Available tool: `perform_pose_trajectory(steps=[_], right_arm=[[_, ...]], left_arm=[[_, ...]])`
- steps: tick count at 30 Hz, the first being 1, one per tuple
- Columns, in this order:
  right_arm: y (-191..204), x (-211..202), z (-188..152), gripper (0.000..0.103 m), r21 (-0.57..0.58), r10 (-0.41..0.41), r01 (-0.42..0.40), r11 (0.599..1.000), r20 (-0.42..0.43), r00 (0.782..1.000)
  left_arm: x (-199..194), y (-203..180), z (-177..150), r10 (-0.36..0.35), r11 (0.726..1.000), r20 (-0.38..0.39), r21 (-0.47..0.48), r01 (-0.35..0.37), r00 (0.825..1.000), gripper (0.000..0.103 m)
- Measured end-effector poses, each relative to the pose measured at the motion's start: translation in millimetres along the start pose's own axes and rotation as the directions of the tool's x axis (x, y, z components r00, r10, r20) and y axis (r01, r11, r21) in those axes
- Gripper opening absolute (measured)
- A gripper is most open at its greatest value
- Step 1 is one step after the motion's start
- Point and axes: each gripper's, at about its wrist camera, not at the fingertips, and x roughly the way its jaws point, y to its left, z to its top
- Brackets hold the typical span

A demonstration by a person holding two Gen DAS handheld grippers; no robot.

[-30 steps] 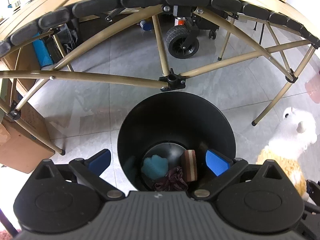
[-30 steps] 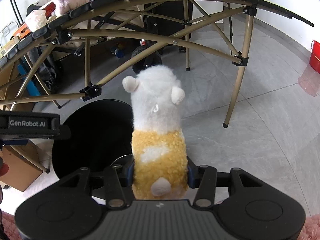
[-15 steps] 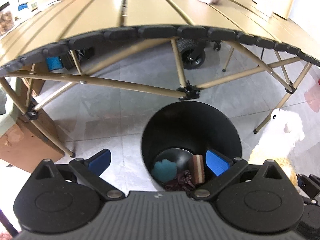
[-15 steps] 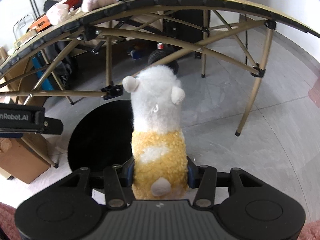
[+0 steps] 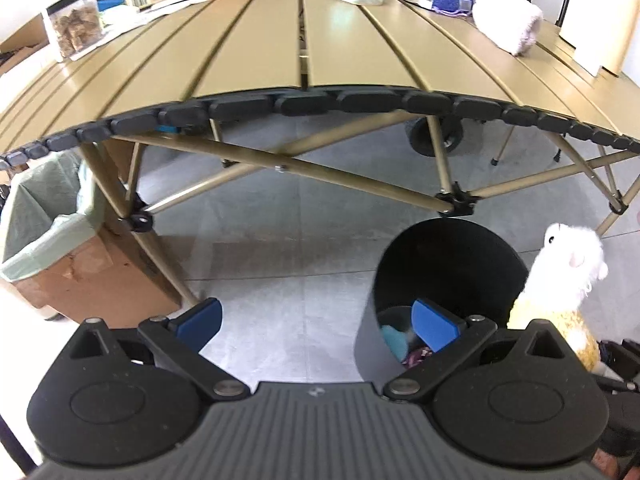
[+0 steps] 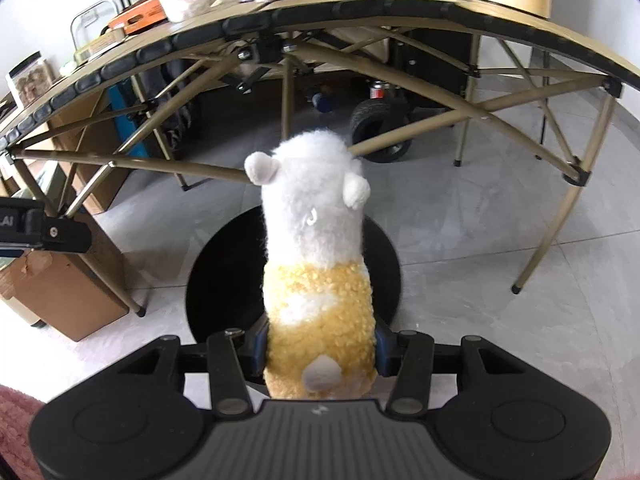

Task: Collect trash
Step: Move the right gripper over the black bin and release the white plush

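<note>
A white and yellow plush toy [image 6: 316, 264] is clamped upright in my right gripper [image 6: 318, 348], just above a black round bin [image 6: 382, 280] on the floor. The left wrist view shows the same plush toy [image 5: 560, 280] at the right edge, beside the bin [image 5: 452, 264], which holds a teal piece [image 5: 394, 338] and dark scraps. My left gripper [image 5: 316, 322] is open with nothing between its blue pads [image 5: 434, 326], off to the bin's left over the floor tiles.
A tan slatted folding table [image 5: 320, 48] spans the view, carrying a jar [image 5: 74, 28], boxes and white soft items [image 5: 506, 20]. Its crossed legs [image 5: 300, 172] stand behind the bin. A cardboard box with a green liner [image 5: 52, 240] sits left. A wheeled cart [image 6: 380, 128] is under the table.
The left gripper rose and shifted left, so the bin slid from centre to the right and the tabletop came into view. The right gripper moved over the bin, still gripping the plush toy.
</note>
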Motion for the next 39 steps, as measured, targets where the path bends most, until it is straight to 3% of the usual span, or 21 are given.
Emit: perform_pose_trajectory(steps=[12,27,35,38,39], right_arm=[[31,40,22,0.047,-0.061,0.005,-0.009,0.998,-0.067,0.998],[38,75,29,0.047,-0.027,-0.006,0.002,1.000,-0.141,0.990],[34,78,29,0.048,-0.017,-0.015,0.013,1.000,-0.143,0.990],[33,79,30,0.053,-0.010,-0.024,0.023,1.000,-0.145,0.989],[33,80,31,0.059,-0.004,-0.028,0.028,1.000,-0.144,0.989]], left_arm=[[-7,20,-7,0.038,0.999,0.014,0.027,-0.038,0.999,0.103],[32,33,-6,0.079,0.996,-0.095,-0.024,-0.081,0.992,0.103],[35,31,-7,0.076,0.997,-0.102,-0.016,-0.078,0.992,0.103],[36,31,-7,0.075,0.997,-0.103,-0.015,-0.077,0.992,0.103],[36,31,-7,0.075,0.997,-0.103,-0.014,-0.076,0.992,0.103]])
